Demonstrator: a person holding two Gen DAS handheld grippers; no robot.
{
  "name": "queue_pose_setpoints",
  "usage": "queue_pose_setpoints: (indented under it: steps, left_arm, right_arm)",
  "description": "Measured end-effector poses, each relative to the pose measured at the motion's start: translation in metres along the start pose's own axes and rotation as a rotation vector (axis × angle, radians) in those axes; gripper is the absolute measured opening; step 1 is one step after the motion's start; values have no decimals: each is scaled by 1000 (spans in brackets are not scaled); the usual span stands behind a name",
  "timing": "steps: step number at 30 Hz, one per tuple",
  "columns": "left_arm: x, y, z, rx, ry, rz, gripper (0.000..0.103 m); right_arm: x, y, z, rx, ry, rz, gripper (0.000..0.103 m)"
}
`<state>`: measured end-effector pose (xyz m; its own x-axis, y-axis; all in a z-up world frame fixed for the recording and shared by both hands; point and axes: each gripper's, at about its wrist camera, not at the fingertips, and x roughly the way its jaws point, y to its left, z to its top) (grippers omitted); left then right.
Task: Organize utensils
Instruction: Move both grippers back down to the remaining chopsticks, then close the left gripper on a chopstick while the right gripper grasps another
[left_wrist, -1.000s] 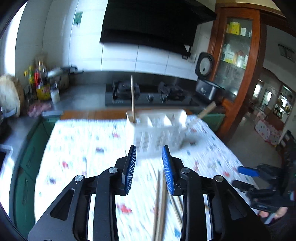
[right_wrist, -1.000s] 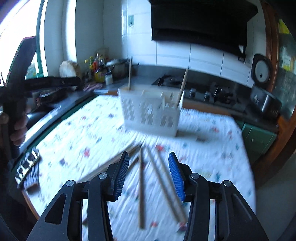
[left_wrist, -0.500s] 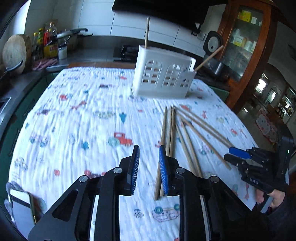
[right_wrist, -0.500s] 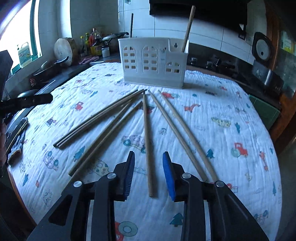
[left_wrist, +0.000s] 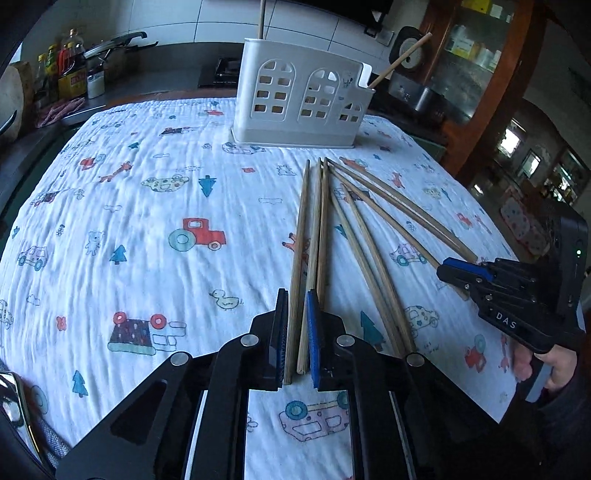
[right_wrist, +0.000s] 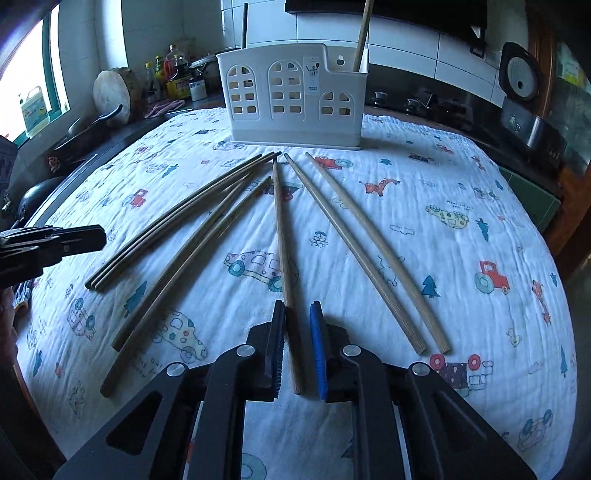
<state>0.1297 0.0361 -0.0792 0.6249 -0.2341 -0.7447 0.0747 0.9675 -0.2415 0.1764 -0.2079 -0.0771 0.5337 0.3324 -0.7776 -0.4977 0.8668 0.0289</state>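
Several long wooden chopsticks lie fanned on the printed cloth (left_wrist: 147, 229), tips toward a white utensil holder (left_wrist: 301, 99) at the far side, also in the right wrist view (right_wrist: 295, 99). The holder has two chopsticks standing in it. My left gripper (left_wrist: 294, 299) is low over the cloth, jaws narrowly open around the near ends of two chopsticks (left_wrist: 300, 236) of the left bundle. My right gripper (right_wrist: 297, 306) is low too, jaws narrowly open around the near end of one middle chopstick (right_wrist: 280, 229). Neither is closed on the wood.
A kitchen counter with bottles (left_wrist: 70, 74), a pot and a wooden block (right_wrist: 112, 94) runs along the left. A stove (right_wrist: 424, 103) and a rice cooker (right_wrist: 521, 79) stand behind the table. A wooden cabinet (left_wrist: 476, 55) stands at the right.
Both grippers have come down and forward to the cloth. The chopstick ends now sit between the jaws, which have narrowed.
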Motion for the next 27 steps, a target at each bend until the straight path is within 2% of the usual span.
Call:
queue_pose_setpoints:
  steps: [6, 17, 21, 25, 27]
  left_arm:
    - [17, 3, 2, -7, 36, 1, 8]
    - [20, 7, 4, -20, 42, -5, 8]
    - [23, -2, 1, 9, 52, 24, 9]
    - [22, 6, 0, -43, 42, -9, 9]
    - [22, 5, -1, -44, 37, -1, 9]
  right_arm:
    - [0, 0, 0, -2, 3, 0, 14]
    - [1, 2, 1, -25, 9, 0, 14]
    - [1, 1, 2, -28, 9, 4, 14]
    - [2, 0, 2, -24, 10, 9, 14]
    - [3, 1, 2, -24, 8, 10, 15]
